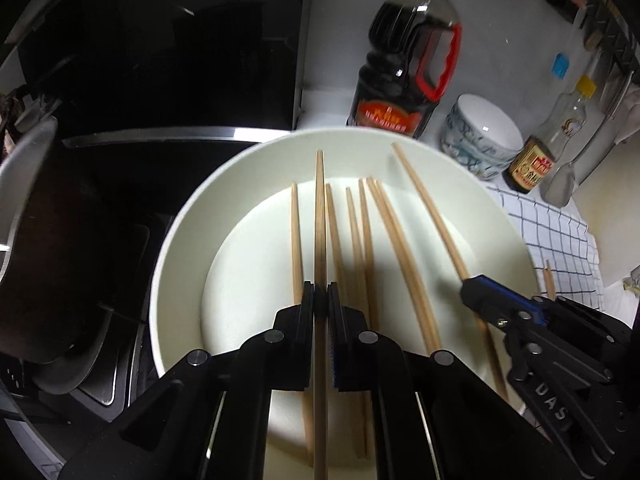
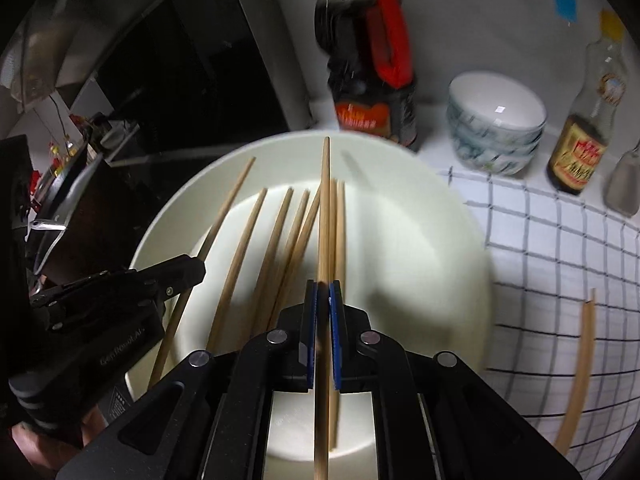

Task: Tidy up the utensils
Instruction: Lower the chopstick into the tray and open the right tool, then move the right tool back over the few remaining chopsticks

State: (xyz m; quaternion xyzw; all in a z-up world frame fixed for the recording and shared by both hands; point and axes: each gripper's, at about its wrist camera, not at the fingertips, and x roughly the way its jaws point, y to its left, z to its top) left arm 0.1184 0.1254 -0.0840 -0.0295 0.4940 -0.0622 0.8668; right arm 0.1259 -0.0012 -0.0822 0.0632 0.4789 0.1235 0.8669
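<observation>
Counter [image 2: 460, 152] — bowl [image 2: 400, 240], bottles, checked cloth [image 2: 560, 260].

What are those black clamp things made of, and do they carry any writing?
Both are angular black linkage tools with round silver pivot pins. The left gripper has black fingers with blue ribbed pads; the right gripper shows blue pads too. White lettering marks their bodies, too blurred to read fully. No cables or sleeves are visible.
</observation>
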